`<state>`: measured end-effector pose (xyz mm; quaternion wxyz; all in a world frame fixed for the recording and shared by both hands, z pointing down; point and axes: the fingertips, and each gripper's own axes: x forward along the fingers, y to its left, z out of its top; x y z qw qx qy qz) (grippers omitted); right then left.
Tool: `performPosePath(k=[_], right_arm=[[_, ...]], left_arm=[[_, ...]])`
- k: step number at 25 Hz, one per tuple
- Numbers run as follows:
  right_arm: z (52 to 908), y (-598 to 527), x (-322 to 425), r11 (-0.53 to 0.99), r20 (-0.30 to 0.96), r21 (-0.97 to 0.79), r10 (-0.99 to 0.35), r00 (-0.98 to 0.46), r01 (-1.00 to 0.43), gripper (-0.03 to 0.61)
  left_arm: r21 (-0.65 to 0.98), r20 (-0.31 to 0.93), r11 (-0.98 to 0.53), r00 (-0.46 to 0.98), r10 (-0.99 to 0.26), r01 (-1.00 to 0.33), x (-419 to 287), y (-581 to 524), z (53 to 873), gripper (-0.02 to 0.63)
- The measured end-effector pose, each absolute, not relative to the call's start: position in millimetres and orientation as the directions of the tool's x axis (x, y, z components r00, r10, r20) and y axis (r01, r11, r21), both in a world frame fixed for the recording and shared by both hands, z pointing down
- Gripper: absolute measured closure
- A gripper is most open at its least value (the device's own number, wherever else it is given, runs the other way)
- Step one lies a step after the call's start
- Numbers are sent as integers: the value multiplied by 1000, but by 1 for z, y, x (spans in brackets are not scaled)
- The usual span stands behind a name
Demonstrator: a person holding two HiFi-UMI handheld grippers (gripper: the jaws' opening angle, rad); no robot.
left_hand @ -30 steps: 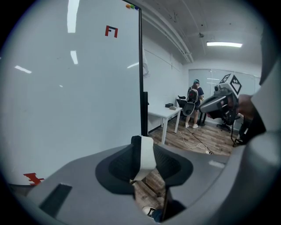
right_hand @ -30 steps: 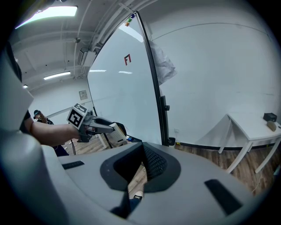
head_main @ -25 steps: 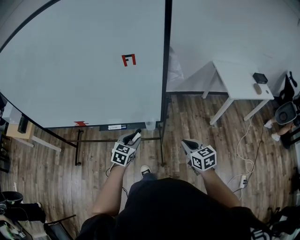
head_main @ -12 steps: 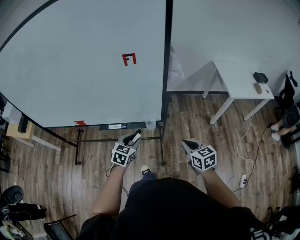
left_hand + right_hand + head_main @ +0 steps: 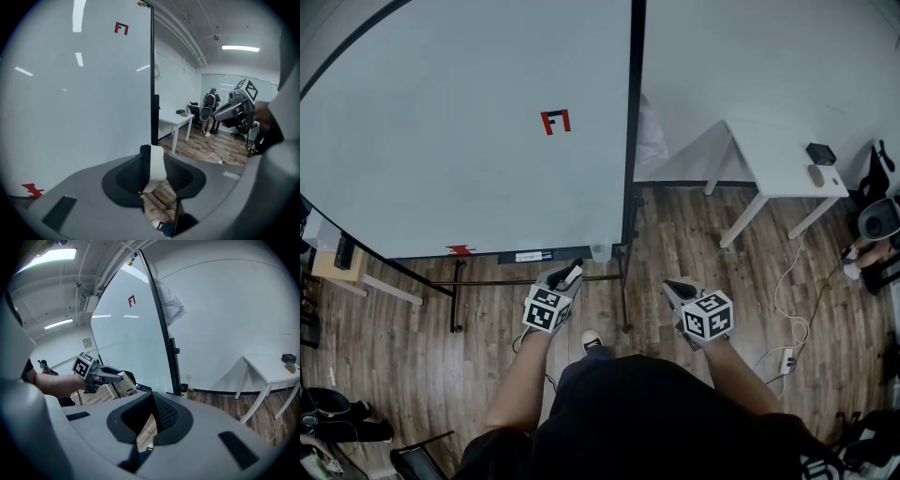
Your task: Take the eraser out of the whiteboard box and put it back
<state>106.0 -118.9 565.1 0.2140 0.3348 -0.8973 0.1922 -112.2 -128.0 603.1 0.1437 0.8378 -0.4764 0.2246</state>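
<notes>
Two grippers: your left gripper (image 5: 570,272) and right gripper (image 5: 673,285) both closed, empty; one whiteboard (image 5: 441,141) ahead, one bench (image 5: 773,155) right

Wood floor (image 5: 412,319) beneath whiteboard (image 5: 469,150), table (image 5: 776,157)

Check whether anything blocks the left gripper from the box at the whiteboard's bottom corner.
Nothing visible does. The left gripper hangs close before the box at the whiteboard's lower right corner, with nothing between them. The eraser cannot be made out.
</notes>
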Motion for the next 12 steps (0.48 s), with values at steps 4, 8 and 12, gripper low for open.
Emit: performPosePath(k=[4, 8, 12], right_arm=[[569, -124, 105, 698, 518, -205, -517, -681, -686, 583], [575, -131, 106, 692, 526, -209, -516, -676, -691, 583], [579, -140, 104, 687, 533, -215, -513, -673, -694, 583]], left_arm=[[43, 506, -514, 463, -728, -856, -108, -139, 602, 469], [42, 502, -525, 472, -724, -850, -105, -153, 601, 469], [56, 498, -524, 478, -723, -850, -108, -167, 600, 469]])
